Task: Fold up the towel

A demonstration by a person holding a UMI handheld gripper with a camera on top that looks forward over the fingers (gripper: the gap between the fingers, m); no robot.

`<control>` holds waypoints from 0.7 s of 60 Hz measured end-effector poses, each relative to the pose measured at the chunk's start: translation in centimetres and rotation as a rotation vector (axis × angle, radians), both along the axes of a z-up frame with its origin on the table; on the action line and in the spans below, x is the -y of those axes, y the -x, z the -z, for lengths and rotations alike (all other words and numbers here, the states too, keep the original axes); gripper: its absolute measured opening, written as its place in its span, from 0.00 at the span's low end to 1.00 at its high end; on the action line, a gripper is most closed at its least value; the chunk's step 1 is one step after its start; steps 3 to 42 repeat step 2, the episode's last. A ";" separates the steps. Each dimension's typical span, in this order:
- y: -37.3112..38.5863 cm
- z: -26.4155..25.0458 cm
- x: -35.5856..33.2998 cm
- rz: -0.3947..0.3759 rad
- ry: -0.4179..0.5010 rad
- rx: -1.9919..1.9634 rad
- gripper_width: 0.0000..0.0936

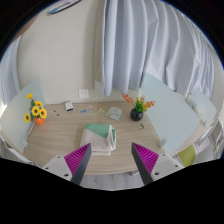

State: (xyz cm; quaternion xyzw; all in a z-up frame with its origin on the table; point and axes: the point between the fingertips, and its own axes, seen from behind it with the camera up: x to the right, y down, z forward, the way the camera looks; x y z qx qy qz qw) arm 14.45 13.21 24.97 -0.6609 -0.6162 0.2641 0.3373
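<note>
Desk (60, 140) of pale wood spreads ahead of the claw (111, 160), whose two fingers with magenta pads (78, 160) stand wide apart and hold nothing. The towel (100, 134), pale green and lying in a loose folded heap, sits just ahead of the fingers, a little nearer the left one, resting on the wood with bare surface all around it. The near edge of the desk runs just beneath the fingertips; the far edge meets a wall and long pale curtains (150, 45). Most open room lies to the left of the towel, between it and a bunch of yellow flowers (36, 112) standing well off at the left end. Beyond the towel and to the right, a dark vase (136, 113) holds orange and green flowers (138, 101). Near the far edge, beyond the left finger, lie a few small flat items (82, 103) too small to tell apart, and a small pale thing (114, 113) sits just left of the vase. A yellow-green object (188, 154) shows past the right finger at the desk's corner.
</note>
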 end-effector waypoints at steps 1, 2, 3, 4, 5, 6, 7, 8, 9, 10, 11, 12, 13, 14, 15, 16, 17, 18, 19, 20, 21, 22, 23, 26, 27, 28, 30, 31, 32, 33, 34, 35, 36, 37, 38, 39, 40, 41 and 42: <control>0.1 0.0 0.0 -0.001 0.003 -0.001 0.91; 0.1 0.1 0.1 -0.002 0.007 -0.003 0.91; 0.1 0.1 0.1 -0.002 0.007 -0.003 0.91; 0.1 0.1 0.1 -0.002 0.007 -0.003 0.91; 0.1 0.1 0.1 -0.002 0.007 -0.003 0.91; 0.1 0.1 0.1 -0.002 0.007 -0.003 0.91; 0.1 0.1 0.1 -0.002 0.007 -0.003 0.91; 0.1 0.1 0.1 -0.002 0.007 -0.003 0.91; 0.1 0.1 0.1 -0.002 0.007 -0.003 0.91; 0.1 0.1 0.1 -0.002 0.007 -0.003 0.91; 0.1 0.1 0.1 -0.002 0.007 -0.003 0.91; 0.1 0.1 0.1 -0.002 0.007 -0.003 0.91; 0.1 0.1 0.1 -0.002 0.007 -0.003 0.91; 0.1 0.1 0.1 -0.002 0.007 -0.003 0.91; 0.1 0.1 0.1 -0.002 0.007 -0.003 0.91; 0.1 0.1 0.1 -0.002 0.007 -0.003 0.91; 0.1 0.1 0.1 -0.002 0.007 -0.003 0.91; 0.1 0.1 0.1 -0.002 0.007 -0.003 0.91; 0.1 0.1 0.1 -0.002 0.007 -0.003 0.91; 0.1 0.1 0.1 -0.002 0.007 -0.003 0.91; 0.1 0.1 0.1 -0.002 0.007 -0.003 0.91; 0.1 0.1 0.1 -0.002 0.007 -0.003 0.91; 0.1 0.1 0.1 -0.002 0.007 -0.003 0.91; 0.1 0.1 0.1 -0.002 0.007 -0.003 0.91; 0.1 0.1 0.1 -0.002 0.007 -0.003 0.91; 0.1 0.1 0.1 -0.002 0.007 -0.003 0.91; 0.1 0.1 0.1 -0.002 0.007 -0.003 0.91; 0.1 0.1 0.1 -0.002 0.007 -0.003 0.91; 0.1 0.1 0.1 -0.002 0.007 -0.003 0.91; 0.1 0.1 0.1 -0.002 0.007 -0.003 0.91; 0.1 0.1 0.1 -0.002 0.007 -0.003 0.91; 0.1 0.1 0.1 -0.002 0.007 -0.003 0.91; 0.1 0.1 0.1 -0.002 0.007 -0.003 0.91; 0.1 0.1 0.1 -0.002 0.007 -0.003 0.91; 0.1 0.1 0.1 -0.002 0.007 -0.003 0.91; 0.1 0.1 0.1 -0.002 0.007 -0.003 0.91; 0.1 0.1 0.1 -0.002 0.007 -0.003 0.91; 0.1 0.1 0.1 -0.002 0.007 -0.003 0.91; 0.1 0.1 0.1 -0.002 0.007 -0.003 0.91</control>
